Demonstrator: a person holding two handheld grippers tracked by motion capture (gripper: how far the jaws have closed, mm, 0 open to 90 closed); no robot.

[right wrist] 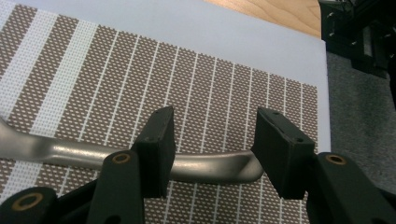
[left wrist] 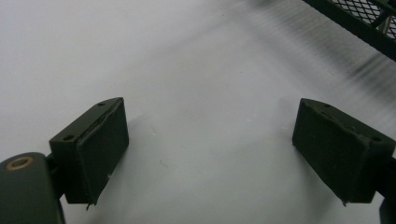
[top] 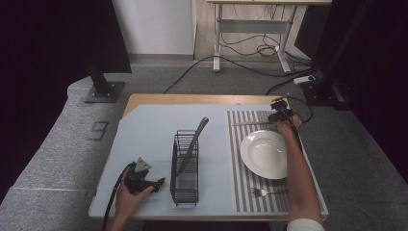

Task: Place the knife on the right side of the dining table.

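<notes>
Knife handle between our right claw's parted jaws, ungripped, apparently just laid above the plate; left claw wide, empty.

Surface: pale blue-grey sheet over a wooden top, wood exposed along the far edge. Grey carpet floor surrounds it. Beyond stands a white-framed desk with loose cables beneath and a power strip on the floor. Black stand base at far left.

Overhead table view, two close tong-mounted cameras
</notes>
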